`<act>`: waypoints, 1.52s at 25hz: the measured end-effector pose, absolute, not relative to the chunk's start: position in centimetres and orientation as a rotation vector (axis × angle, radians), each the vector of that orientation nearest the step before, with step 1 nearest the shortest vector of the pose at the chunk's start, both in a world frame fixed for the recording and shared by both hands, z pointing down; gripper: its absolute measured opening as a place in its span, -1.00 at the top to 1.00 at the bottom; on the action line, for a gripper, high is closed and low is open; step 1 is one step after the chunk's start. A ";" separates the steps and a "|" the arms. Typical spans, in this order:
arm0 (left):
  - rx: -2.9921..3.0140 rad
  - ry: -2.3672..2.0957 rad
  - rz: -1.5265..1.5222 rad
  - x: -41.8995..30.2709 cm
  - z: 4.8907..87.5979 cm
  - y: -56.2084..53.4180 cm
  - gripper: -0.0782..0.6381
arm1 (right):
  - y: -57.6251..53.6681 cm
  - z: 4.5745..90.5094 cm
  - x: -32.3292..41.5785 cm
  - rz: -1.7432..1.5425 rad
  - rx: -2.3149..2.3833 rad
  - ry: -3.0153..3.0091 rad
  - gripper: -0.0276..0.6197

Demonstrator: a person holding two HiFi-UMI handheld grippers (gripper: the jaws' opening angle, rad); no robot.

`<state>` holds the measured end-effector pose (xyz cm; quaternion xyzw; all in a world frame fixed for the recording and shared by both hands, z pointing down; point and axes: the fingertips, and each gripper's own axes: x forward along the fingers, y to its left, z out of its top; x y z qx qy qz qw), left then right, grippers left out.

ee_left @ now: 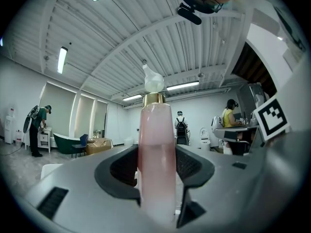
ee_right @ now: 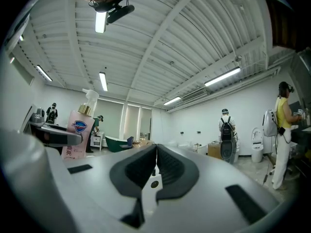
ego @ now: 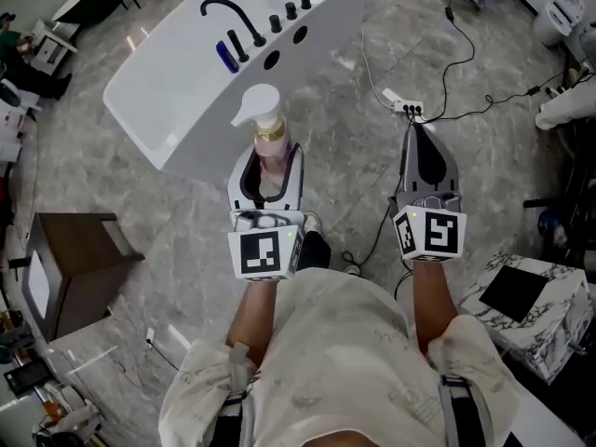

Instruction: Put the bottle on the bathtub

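Observation:
A pink pump bottle (ego: 270,147) with a gold collar and white pump head stands upright between the jaws of my left gripper (ego: 270,177), which is shut on it. In the left gripper view the bottle (ee_left: 156,154) fills the middle, pinched by the dark pads (ee_left: 192,166). The white bathtub (ego: 177,91) lies just beyond, its rim carrying a black faucet (ego: 233,17) and black knobs. My right gripper (ego: 428,161) hangs over the floor to the right, shut and empty; its view shows the jaws (ee_right: 154,169) pressed together and the bottle (ee_right: 80,130) at far left.
A white power strip (ego: 407,107) with black cables lies on the marble floor ahead of the right gripper. A dark wooden cabinet (ego: 70,259) stands at left, a marble-patterned box (ego: 531,305) at right. A blue item (ego: 226,56) rests on the tub rim.

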<state>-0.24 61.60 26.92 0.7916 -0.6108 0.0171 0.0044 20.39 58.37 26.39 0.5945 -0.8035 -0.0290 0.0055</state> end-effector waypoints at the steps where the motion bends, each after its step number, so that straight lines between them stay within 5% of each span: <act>1: 2.483 -1.910 0.052 -1.1 26.9 60.6 0.16 | 57.4 26.2 19.4 -0.095 1.858 -2.515 0.95; 21: 2.552 -1.804 -0.028 -9.9 27.3 49.3 0.16 | 46.8 26.1 9.0 -0.106 1.838 -2.470 0.95; 38: 2.545 -1.832 0.006 -9.8 27.5 40.0 0.16 | 36.3 27.7 7.6 -0.064 1.781 -2.544 0.95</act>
